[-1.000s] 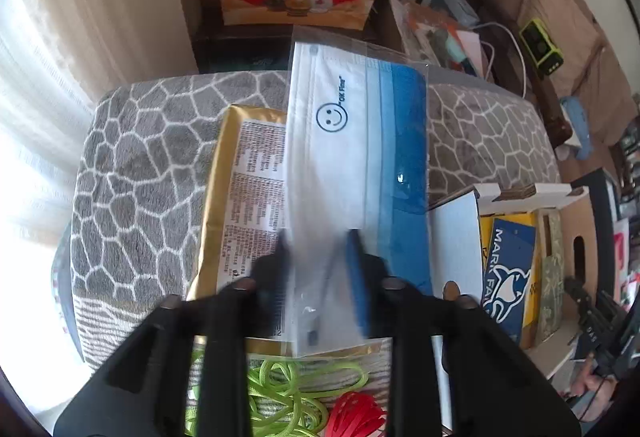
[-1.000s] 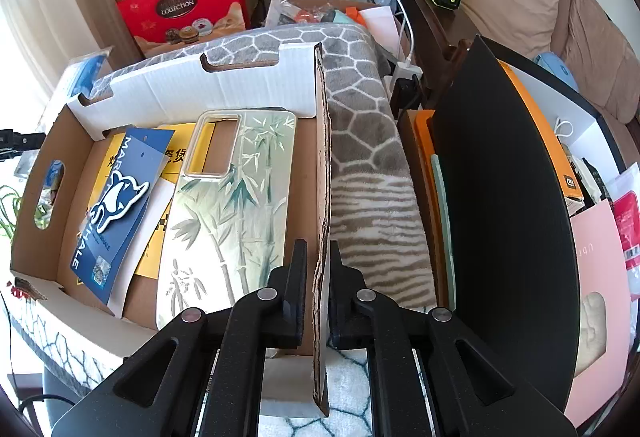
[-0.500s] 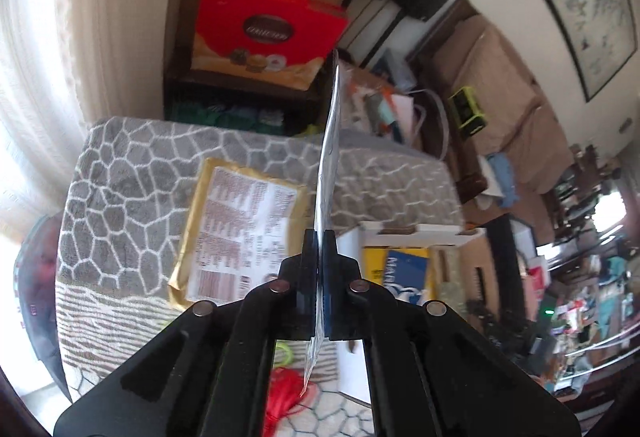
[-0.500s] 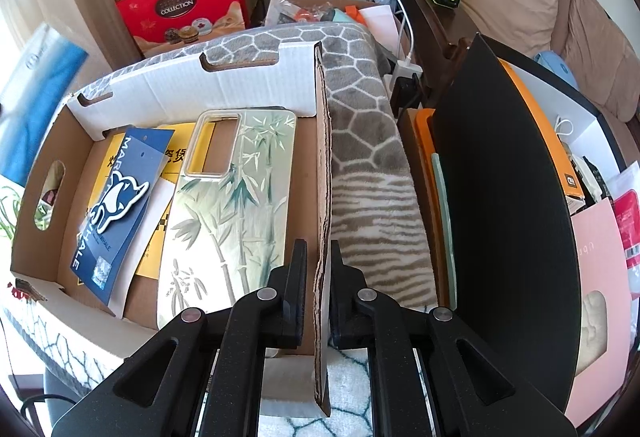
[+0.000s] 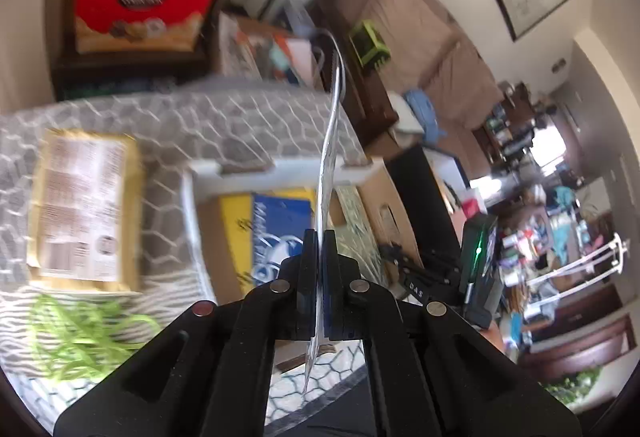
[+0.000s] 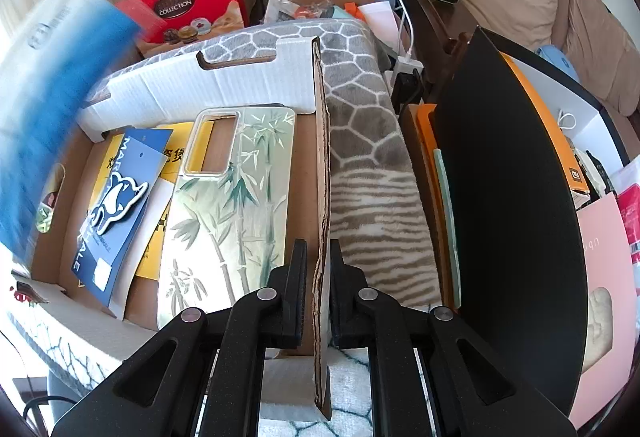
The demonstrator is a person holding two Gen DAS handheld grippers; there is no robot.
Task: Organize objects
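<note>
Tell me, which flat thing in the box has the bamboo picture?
The phone case, pale green with painted bamboo stalks, lying nearest the right gripper. The blue card beside it shows a white animal instead.

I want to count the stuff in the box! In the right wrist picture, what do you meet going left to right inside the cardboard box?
Blue whale card → yellow packet → bamboo phone case → cardboard box wall, with the right tool closed on it.
</note>
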